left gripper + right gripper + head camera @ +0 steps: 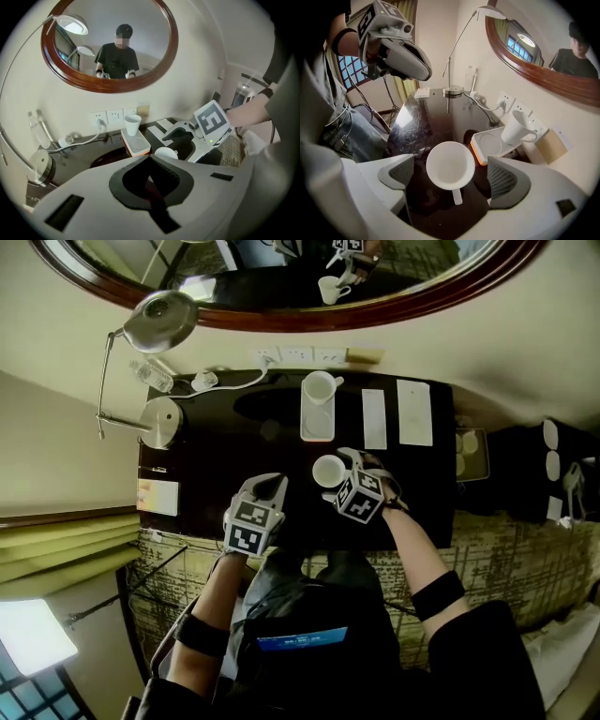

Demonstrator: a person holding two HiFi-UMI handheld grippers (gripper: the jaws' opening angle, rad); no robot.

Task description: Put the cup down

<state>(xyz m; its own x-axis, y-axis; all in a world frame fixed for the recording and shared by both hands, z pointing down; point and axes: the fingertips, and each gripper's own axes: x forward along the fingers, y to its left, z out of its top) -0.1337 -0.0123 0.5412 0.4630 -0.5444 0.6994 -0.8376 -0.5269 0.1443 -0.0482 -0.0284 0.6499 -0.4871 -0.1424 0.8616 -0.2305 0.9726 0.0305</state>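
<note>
Black and glossy, the desk [417,123] gives the cup [450,164] little to bite on, so I'd say the danger now is a nudge. The right gripper [453,180] has its jaws spread as wide as they go on either side of the cup. Neither pad presses on it and it has hold of nothing. If that gripper lifts away crooked, a pad could catch the rim or the little handle and tip the cup or skate it across the desk. It could slide toward the tray [486,146], where a second cup [516,127] already sits at the far end. The left gripper [150,180] is closed tight on nothing and hangs on the person's side of the tray, off to the left of the cup. It's far enough off that I don't think it is the worry. The cup itself is plain white and empty, upright with its mouth up and the stubby handle pointing back toward the person. It looks to be standing on the desk just short of the tray's near end, on the person's side.
</note>
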